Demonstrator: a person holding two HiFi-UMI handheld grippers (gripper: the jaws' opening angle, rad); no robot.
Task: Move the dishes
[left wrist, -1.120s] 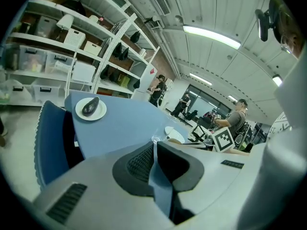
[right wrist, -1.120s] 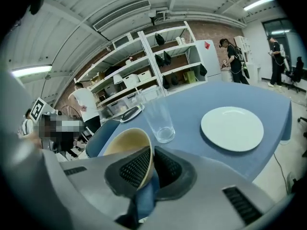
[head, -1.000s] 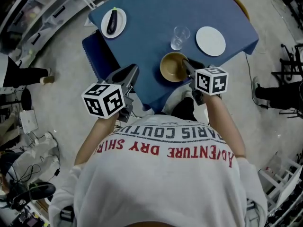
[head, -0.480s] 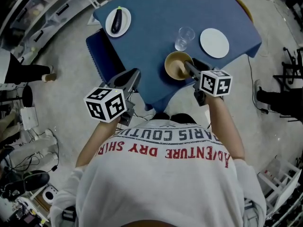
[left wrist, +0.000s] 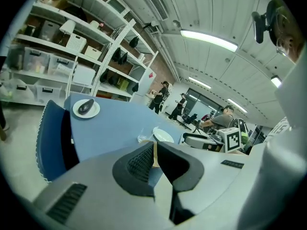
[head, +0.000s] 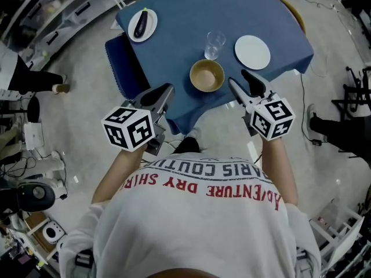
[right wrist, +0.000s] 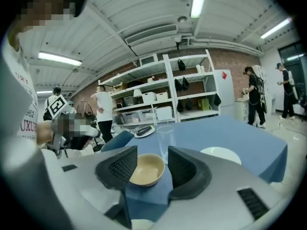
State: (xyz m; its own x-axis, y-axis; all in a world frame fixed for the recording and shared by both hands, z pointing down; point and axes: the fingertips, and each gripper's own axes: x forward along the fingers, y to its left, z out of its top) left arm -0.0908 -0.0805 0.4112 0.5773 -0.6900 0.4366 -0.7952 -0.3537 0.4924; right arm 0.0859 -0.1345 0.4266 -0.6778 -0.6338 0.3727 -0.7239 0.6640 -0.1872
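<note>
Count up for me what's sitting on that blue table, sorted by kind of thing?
Plates: 2 (loaded plate, empty plate)
Bowl: 1
Glass: 1
Eggplant: 1
Total: 5

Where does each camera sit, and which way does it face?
Head view: on the person's head, looking steeply down at the blue table; shirt, left hand-held gripper, right hand-held gripper show.
Left gripper view: on that hand-held gripper, facing across the table to shelves; own jaws show.
Right gripper view: on that hand-held gripper, facing the bowl; jaws have just been opening, empty.
Shared by all: glass, white plate.
</note>
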